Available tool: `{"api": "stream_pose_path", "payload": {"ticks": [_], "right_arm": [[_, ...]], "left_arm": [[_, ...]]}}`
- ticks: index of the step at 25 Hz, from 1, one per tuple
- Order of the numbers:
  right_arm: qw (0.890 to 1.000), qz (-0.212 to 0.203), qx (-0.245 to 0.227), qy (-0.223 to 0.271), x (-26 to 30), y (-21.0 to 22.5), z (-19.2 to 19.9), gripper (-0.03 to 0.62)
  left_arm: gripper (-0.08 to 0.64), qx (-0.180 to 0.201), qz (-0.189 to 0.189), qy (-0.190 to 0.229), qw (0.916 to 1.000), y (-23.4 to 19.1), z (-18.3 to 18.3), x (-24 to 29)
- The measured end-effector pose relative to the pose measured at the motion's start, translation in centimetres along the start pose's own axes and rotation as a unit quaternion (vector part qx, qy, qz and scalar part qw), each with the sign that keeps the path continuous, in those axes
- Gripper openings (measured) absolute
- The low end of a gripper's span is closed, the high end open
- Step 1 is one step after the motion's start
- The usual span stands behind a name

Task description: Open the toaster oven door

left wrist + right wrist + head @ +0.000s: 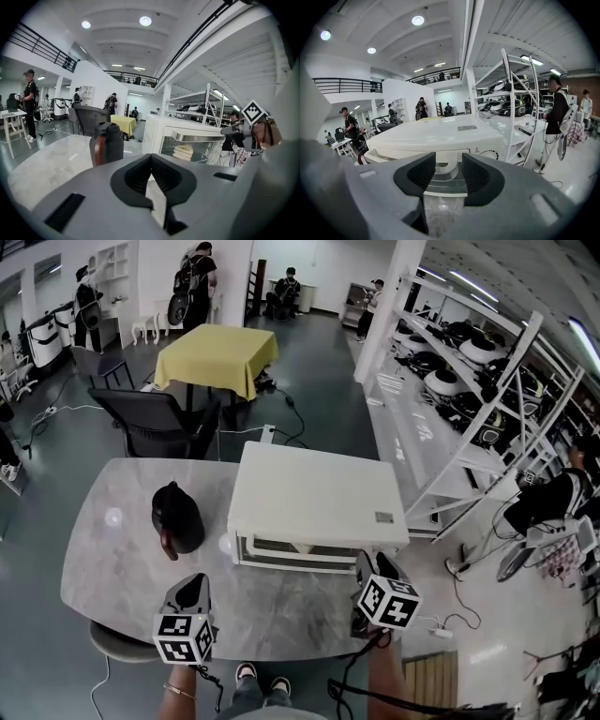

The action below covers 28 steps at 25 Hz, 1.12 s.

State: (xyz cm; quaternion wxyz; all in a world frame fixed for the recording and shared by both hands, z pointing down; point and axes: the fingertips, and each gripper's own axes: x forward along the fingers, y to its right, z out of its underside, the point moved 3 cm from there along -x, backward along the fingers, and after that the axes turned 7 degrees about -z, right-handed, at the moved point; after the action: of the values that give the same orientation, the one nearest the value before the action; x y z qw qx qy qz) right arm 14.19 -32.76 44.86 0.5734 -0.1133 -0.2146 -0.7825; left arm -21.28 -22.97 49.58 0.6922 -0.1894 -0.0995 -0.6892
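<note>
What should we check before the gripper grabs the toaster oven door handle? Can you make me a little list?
1. The toaster oven door is shut, with the handle along its top: ok.
2. The right gripper has its jaws apart with nothing between them: ok.
3. The right gripper points at the front of the toaster oven but is not on the handle yet: ok.
4. The left gripper has its jaws together, holds nothing and is back from the door: ok.
5. The black jug stands to the left, out of the door's way: ok.
6. Whether the toaster oven is hot: cannot tell.

Closed tongs (151, 155), toaster oven (190, 140) beyond
</note>
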Motion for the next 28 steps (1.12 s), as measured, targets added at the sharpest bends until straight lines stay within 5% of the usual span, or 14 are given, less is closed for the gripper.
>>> {"api": "stream_pose_path", "payload": {"ticks": [28], "right_arm": [[0.994, -0.020, 0.079, -0.075, 2.9, 1.4, 0.6, 0.159]], "left_arm": [[0.005, -0.018, 0.013, -0.012, 0.9997, 0.8, 0.5, 3.9]]}}
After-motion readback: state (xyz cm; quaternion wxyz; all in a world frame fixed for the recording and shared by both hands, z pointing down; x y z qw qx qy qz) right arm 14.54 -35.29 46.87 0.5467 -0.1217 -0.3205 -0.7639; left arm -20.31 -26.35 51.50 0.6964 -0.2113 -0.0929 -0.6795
